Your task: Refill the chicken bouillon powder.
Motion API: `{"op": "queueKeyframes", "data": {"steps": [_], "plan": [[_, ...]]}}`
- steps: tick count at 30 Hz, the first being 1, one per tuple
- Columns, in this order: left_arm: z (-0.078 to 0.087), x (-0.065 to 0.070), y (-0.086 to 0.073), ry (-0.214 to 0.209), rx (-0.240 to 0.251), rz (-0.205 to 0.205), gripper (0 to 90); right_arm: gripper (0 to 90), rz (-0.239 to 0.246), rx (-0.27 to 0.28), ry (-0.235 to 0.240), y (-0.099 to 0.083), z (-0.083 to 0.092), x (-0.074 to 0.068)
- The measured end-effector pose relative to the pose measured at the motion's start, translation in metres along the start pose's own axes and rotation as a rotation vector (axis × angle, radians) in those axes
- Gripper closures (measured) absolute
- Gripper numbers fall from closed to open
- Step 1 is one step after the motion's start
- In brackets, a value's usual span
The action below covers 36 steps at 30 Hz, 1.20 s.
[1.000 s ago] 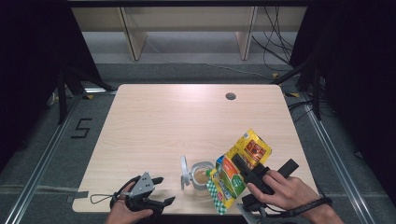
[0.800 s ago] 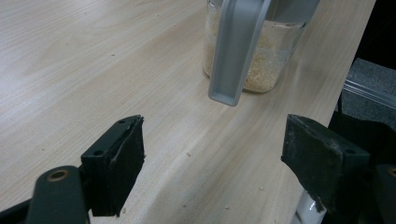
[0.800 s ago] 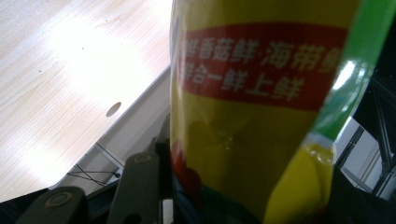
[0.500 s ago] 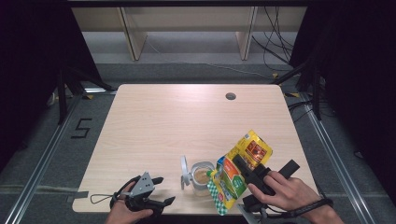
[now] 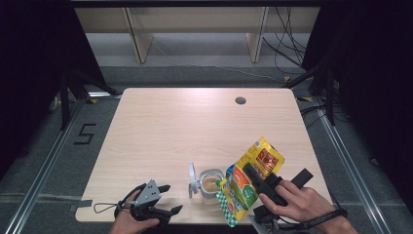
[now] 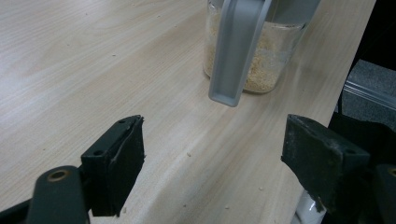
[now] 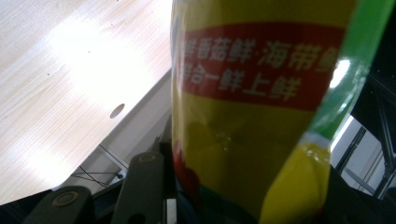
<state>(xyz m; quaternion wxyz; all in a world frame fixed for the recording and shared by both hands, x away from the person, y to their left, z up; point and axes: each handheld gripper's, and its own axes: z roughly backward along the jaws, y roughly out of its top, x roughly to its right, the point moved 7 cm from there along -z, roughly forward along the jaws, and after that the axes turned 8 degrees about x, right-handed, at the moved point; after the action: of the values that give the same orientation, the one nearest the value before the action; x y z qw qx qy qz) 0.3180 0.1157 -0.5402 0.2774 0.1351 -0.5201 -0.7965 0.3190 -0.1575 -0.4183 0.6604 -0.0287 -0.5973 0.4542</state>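
Left tongs [image 5: 165, 200] rest low at the near edge of the table [image 5: 185, 122], jaws spread wide with nothing between them; in the left gripper view they face the glass jar [image 5: 211, 184], part full of pale grains, with the grey hinged lid [image 5: 192, 180] hanging in front of it. Just right of the jar, the yellow seasoning pouch [image 5: 248, 178] tilts over its mouth, clamped in the right tongs [image 5: 251, 175], whose jaws have just been closing on it. Whether the pouch's lower corner touches the rim is hard to tell. A round hole [image 5: 240, 101] sits far off.
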Motion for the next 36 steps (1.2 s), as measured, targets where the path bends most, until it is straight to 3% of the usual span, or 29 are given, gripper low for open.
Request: {"op": "queueKeyframes", "data": {"steps": [2,3,5,6,8,10,11,36], "plan": [[-0.0007,0.0010,0.0002,-0.004,0.007,0.004,20.6,62.5,0.012,0.011,-0.010,0.0004,-0.0004,0.0021],[-0.0001,0.0011,0.0002,-0.013,-0.004,0.003,20.6,62.5,-0.006,-0.002,-0.002,-0.0008,0.0007,0.0001],[0.0000,0.0010,0.0003,-0.009,-0.002,0.003,20.6,62.5,0.034,-0.015,0.010,-0.0029,0.0021,0.0024],[-0.0005,0.0009,0.0003,-0.007,0.003,0.005,20.6,62.5,0.002,-0.005,-0.007,-0.0020,0.0014,0.0011],[-0.0005,0.0000,-0.0001,-0.003,0.000,-0.002,20.6,62.5,-0.004,-0.006,-0.008,-0.0029,0.0020,0.0010],[-0.0003,0.0000,0.0001,-0.001,0.000,-0.002,20.6,62.5,0.010,-0.016,0.002,-0.0043,0.0035,0.0021],[-0.0003,0.0009,0.0003,-0.004,0.002,0.004,20.6,62.5,-0.007,-0.013,-0.012,-0.0043,0.0035,0.0012],[0.0007,0.0008,0.0001,-0.012,-0.008,0.003,20.6,62.5,-0.017,-0.014,-0.006,-0.0059,0.0033,-0.0004]]}}
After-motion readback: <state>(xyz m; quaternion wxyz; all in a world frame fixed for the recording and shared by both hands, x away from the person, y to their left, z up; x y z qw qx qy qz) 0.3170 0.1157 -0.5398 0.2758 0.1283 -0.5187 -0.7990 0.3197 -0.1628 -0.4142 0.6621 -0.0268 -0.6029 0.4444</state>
